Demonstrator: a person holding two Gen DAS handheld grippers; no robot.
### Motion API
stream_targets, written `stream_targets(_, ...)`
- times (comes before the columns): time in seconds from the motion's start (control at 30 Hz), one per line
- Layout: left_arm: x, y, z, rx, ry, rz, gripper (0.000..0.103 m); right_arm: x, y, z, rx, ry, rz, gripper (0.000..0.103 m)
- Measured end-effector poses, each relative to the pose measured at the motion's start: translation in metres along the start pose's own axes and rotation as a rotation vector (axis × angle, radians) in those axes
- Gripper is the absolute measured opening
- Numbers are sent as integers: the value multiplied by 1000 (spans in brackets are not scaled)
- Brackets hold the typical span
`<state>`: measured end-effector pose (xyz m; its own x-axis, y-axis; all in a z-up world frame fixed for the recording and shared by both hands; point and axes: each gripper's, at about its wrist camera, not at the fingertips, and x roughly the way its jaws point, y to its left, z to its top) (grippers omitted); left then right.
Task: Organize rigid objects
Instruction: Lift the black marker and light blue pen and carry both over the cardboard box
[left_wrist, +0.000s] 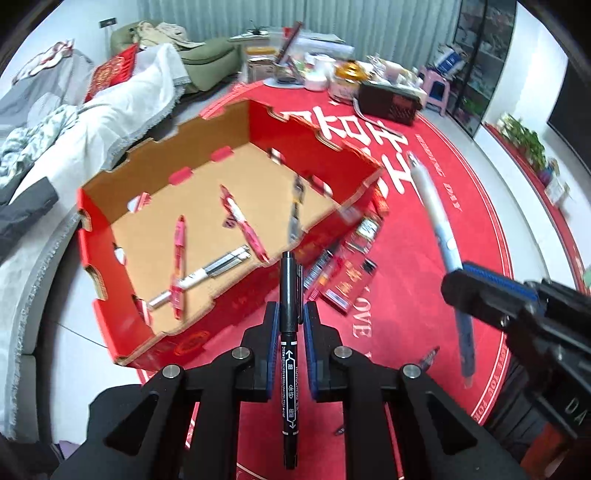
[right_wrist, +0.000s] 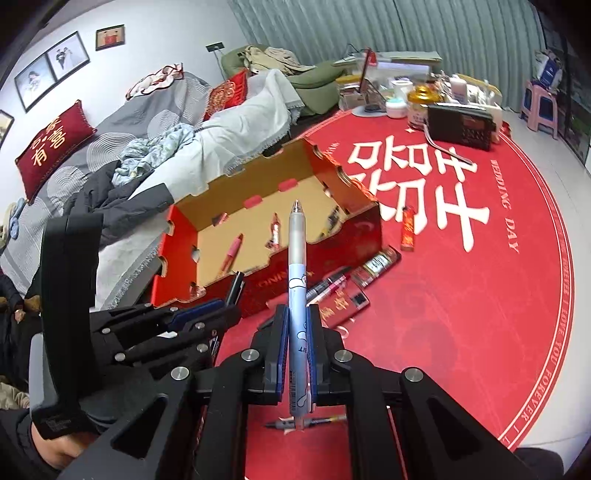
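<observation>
Pens lie inside the red cardboard box at center left of the left wrist view. At lower center the left gripper has its jaws narrow, clamped on a black marker. At right, the right gripper grips a light blue pen, above the red mat.

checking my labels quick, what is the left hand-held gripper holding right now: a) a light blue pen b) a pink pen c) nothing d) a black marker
d: the left hand-held gripper is closed on a black marker with white print on its barrel, while the light blue pen sits in the right hand-held gripper, and the pink pens lie in the red cardboard box.
</observation>
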<state>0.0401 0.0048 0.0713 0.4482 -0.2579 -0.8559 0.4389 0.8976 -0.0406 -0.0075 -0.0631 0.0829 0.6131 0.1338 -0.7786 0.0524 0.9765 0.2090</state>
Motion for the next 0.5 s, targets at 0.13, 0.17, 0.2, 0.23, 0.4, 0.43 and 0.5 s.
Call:
stream_targets(0.13, -5, 13, 6, -35, -17, 16, 14, 2, 11, 9, -29, -14, 13, 10)
stream_targets(0.17, -6, 15, 6, -39, -19, 22, 14, 2, 14, 10, -35, -16, 15, 10)
stream_targets(0.2, -7, 18, 6, -47, -21, 25, 14, 2, 16, 12, -41, -19, 17, 10)
stream_targets(0.23, -7, 21, 7, -55, -22, 27, 14, 3, 20, 14, -51, -22, 18, 10)
stream_targets(0.4, -8, 32, 8, -77, -29, 52, 14, 6, 28, 17, -71, -26, 23, 10)
stream_targets(0.43, -8, 33, 8, -78, -30, 54, 14, 6, 29, 18, -73, -27, 25, 10)
stream_targets(0.5, -8, 34, 9, -80, -31, 60, 14, 7, 31, 19, -77, -30, 24, 10)
